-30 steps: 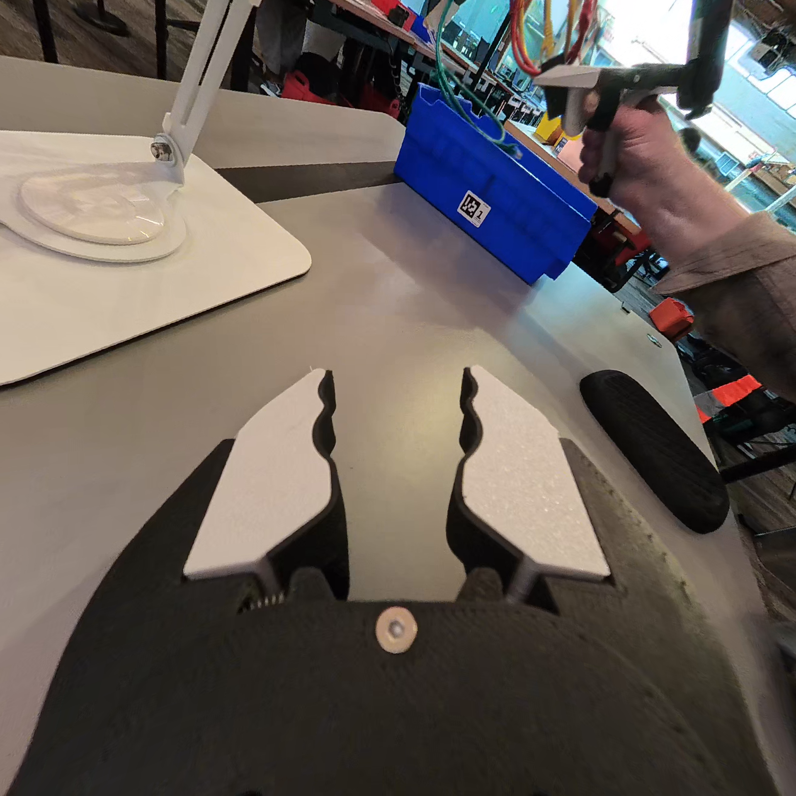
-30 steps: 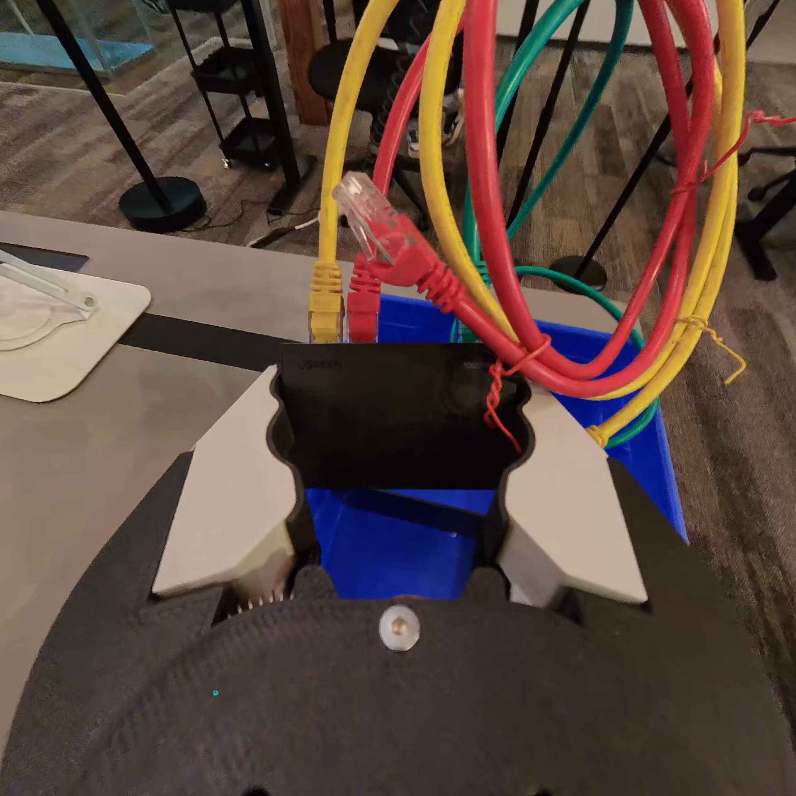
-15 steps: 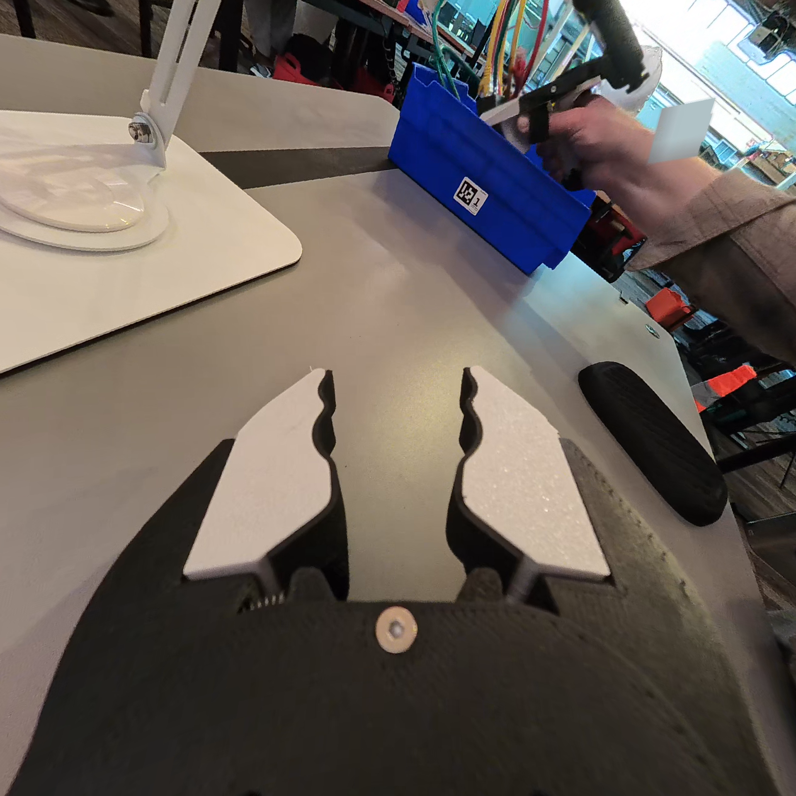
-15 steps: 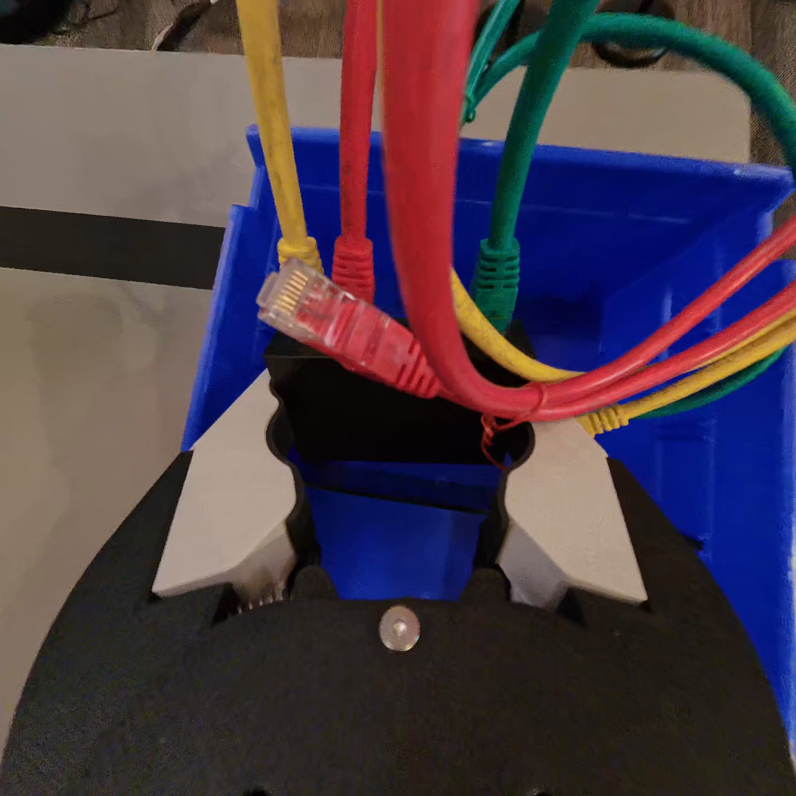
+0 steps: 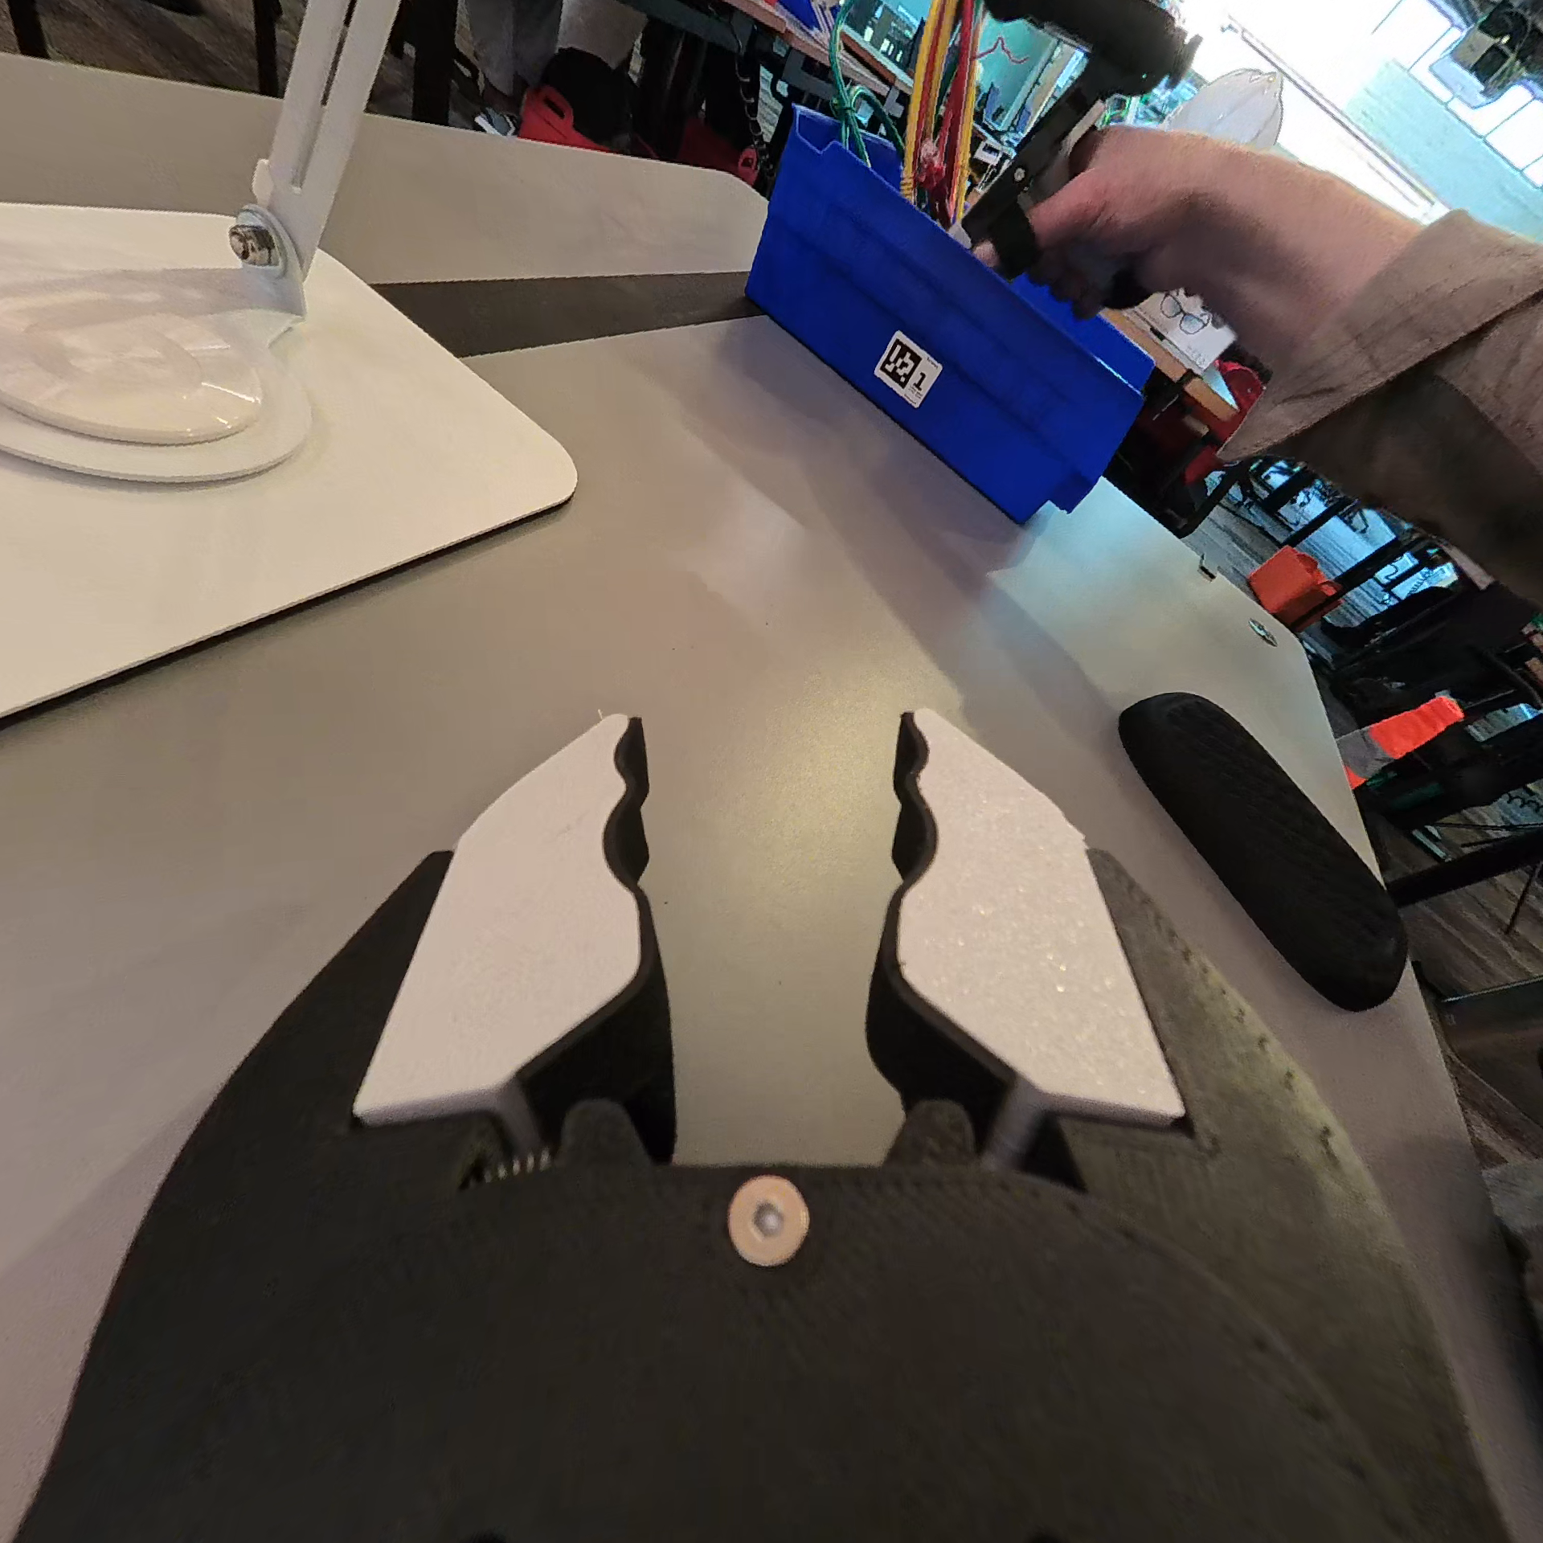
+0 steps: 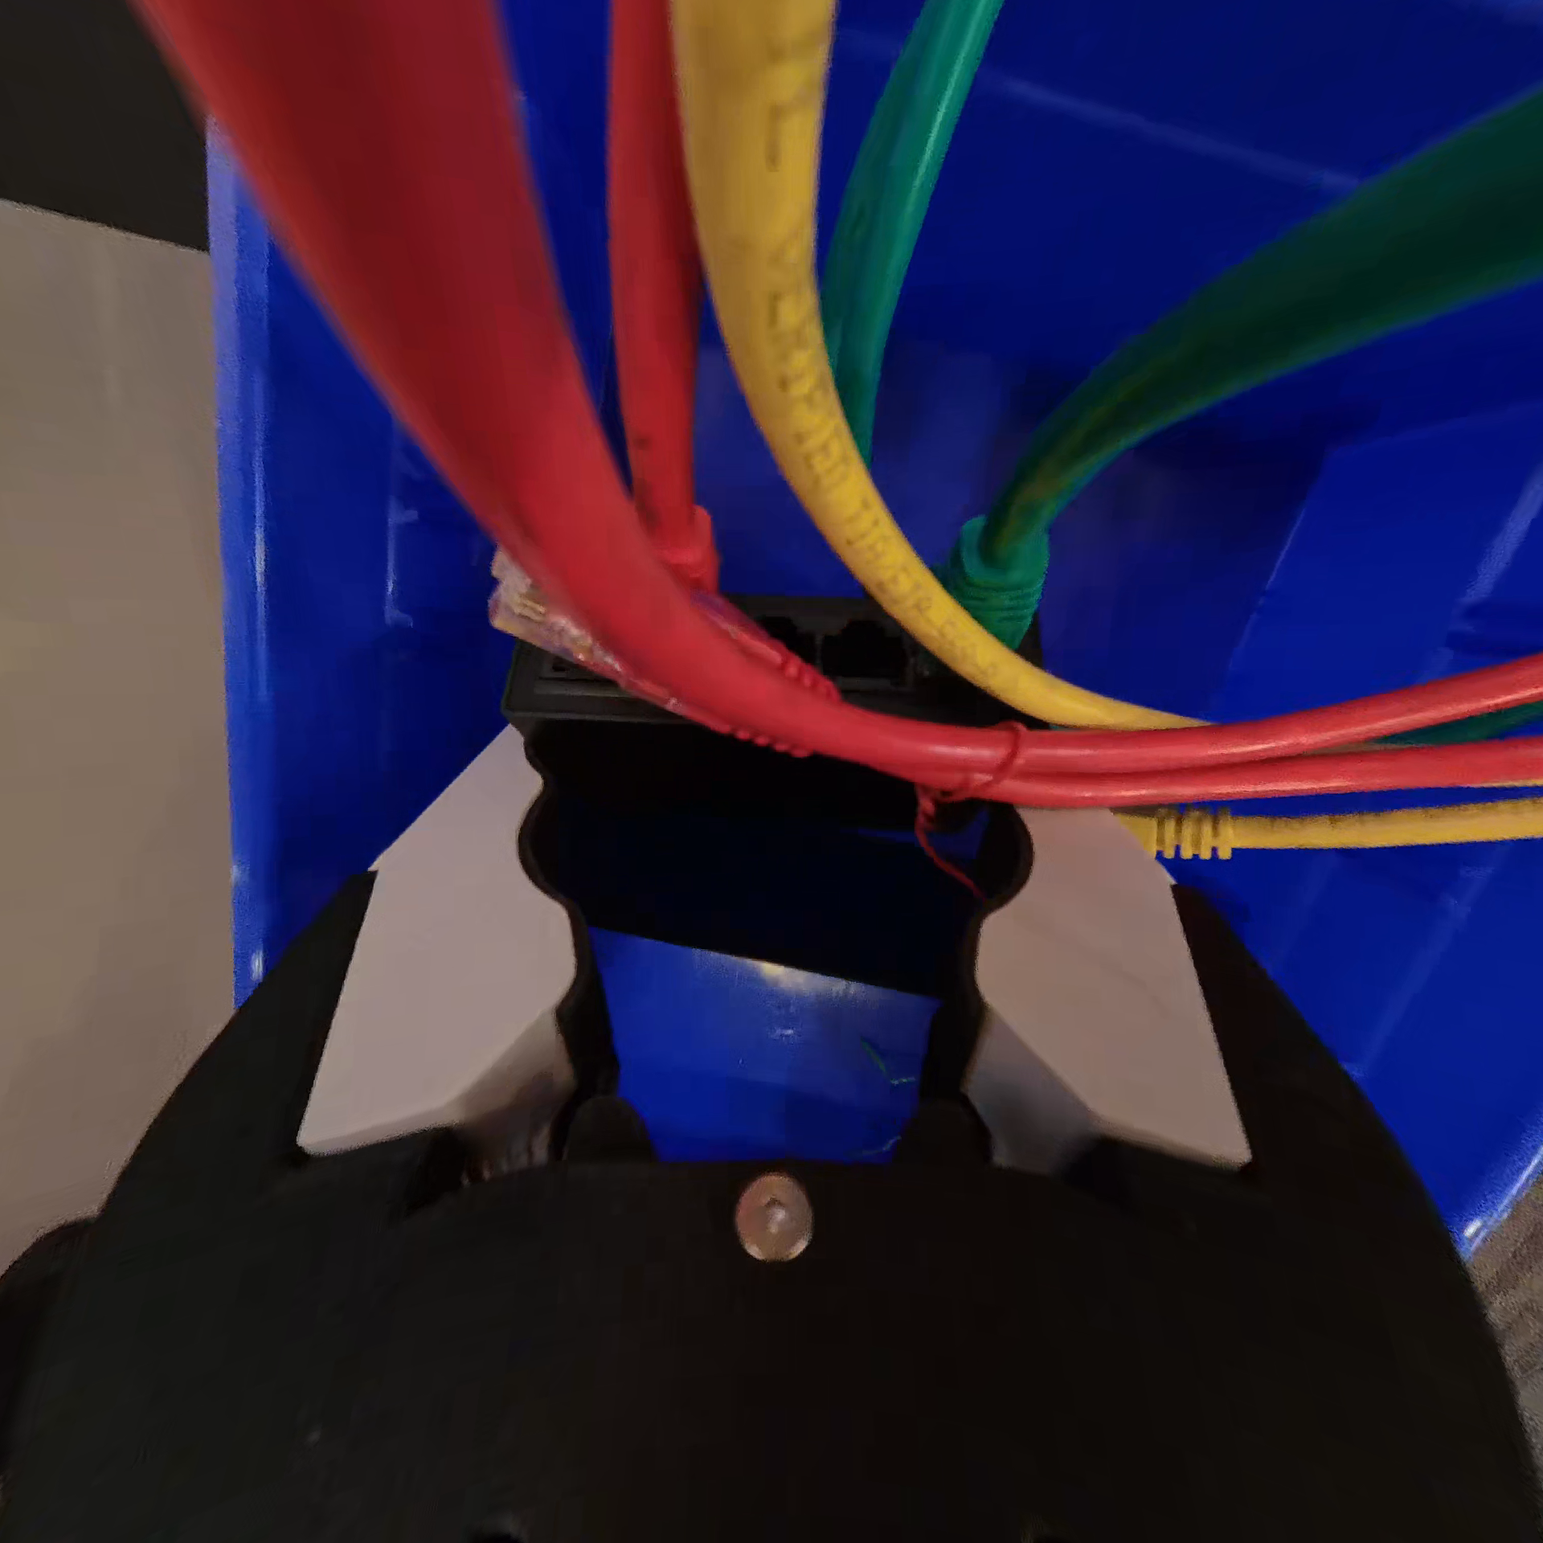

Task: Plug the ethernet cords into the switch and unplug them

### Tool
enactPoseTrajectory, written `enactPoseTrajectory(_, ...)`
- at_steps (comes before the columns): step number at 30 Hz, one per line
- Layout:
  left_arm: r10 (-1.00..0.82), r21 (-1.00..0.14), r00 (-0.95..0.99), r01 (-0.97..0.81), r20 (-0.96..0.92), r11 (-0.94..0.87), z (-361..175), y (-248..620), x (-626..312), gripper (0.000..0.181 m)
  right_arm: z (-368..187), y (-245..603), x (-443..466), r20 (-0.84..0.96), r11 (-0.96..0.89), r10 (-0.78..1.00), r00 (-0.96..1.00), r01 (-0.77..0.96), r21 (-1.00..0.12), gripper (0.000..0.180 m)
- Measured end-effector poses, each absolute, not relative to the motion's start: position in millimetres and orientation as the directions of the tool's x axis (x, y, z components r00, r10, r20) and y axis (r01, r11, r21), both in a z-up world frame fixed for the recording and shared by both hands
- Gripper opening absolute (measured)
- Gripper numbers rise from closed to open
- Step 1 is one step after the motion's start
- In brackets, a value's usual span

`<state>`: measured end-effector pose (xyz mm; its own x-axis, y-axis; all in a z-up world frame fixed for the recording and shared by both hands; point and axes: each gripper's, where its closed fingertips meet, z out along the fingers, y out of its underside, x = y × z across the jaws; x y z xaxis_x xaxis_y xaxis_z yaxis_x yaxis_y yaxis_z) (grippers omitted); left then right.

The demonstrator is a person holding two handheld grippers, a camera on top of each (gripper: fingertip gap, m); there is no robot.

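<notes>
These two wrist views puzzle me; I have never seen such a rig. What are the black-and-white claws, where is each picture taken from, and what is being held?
The claws are handheld two-finger grippers, one in each of a person's hands, each with a camera looking forward along its fingers.

In the left wrist view, the left gripper is open and empty above a grey table. On the table lie a white lamp base, a black oblong pad and a blue bin. The person's hand holds the other gripper over that bin.

In the right wrist view, the right gripper is shut on a black switch, inside the bin. A red cord and a green cord run to its ports; a yellow cord crosses in front. Two ports look empty.
</notes>
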<state>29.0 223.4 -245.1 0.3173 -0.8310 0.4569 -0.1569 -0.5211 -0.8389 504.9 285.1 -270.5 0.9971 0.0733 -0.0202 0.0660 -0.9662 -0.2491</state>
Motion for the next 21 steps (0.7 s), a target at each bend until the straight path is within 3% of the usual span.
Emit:
enactPoseTrajectory(5, -0.830, -0.837, 0.314, -0.159, 0.460, -0.524, -245, 223, 29, 0.058, -267, 267, 494, -0.105, -0.980, 0.144, 0.984, 0.128, -0.149, 0.094)
enactPoseTrajectory(13, -0.830, -0.837, 0.316, -0.160, 0.459, -0.524, -246, 223, 30, 0.058, -212, 248, 472, -0.219, -0.954, 0.254, 0.942, 0.206, -0.220, 0.104)
enactPoseTrajectory(18, -0.831, -0.837, 0.314, -0.162, 0.459, -0.523, -246, 223, 31, 0.058, -190, 238, 471, -0.253, -0.937, 0.254, 0.933, 0.174, -0.302, 0.095)
enactPoseTrajectory(21, -0.831, -0.836, 0.312, -0.161, 0.461, -0.524, -246, 222, 32, 0.058, -209, 228, 469, -0.273, -0.954, 0.242, 0.931, 0.177, -0.243, 0.100)
